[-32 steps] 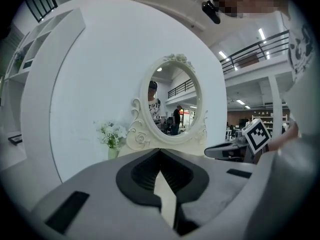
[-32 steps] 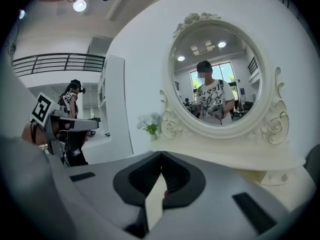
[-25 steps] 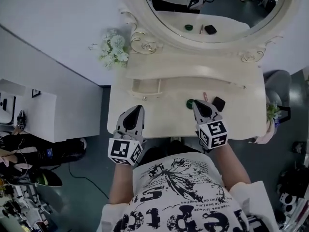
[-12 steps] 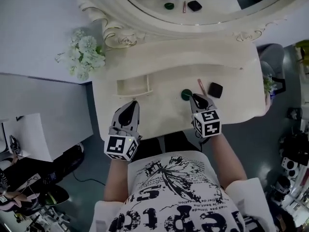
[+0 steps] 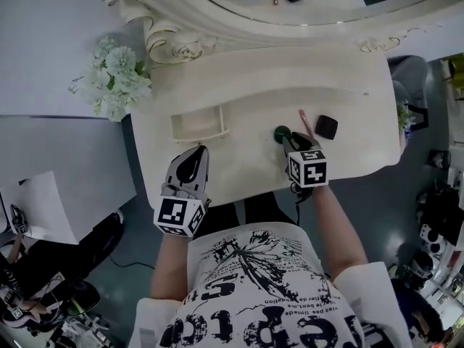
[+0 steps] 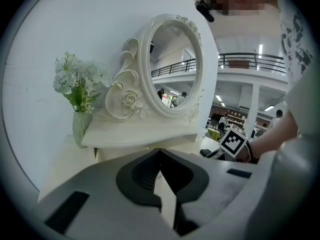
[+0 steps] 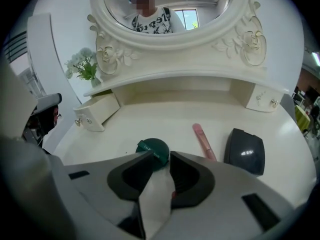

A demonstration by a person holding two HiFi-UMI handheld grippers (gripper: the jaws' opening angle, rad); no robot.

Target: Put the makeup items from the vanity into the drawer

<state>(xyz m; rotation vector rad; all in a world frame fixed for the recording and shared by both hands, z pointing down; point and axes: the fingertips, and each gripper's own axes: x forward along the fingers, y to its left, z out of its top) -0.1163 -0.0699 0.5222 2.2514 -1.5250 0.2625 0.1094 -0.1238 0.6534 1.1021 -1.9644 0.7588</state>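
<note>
Left tongs (image 5: 198, 151) pressed together, empty, over the near edge of the vanity top (image 5: 254, 93). Open drawer (image 5: 176, 126) sits just ahead of their tips. Right tongs (image 7: 161, 159) have just been opening: jaws a little apart, nothing pinched. The green round jar (image 7: 150, 146) stands right at their tips, not yet between the pads. Pink tube (image 7: 202, 140) is just right of those tips, black compact (image 7: 244, 151) further right. Jar looks light, rigid and smooth-sided, so probably slippery. I'd spread wider and straddle its full width, low on the side wall.
</note>
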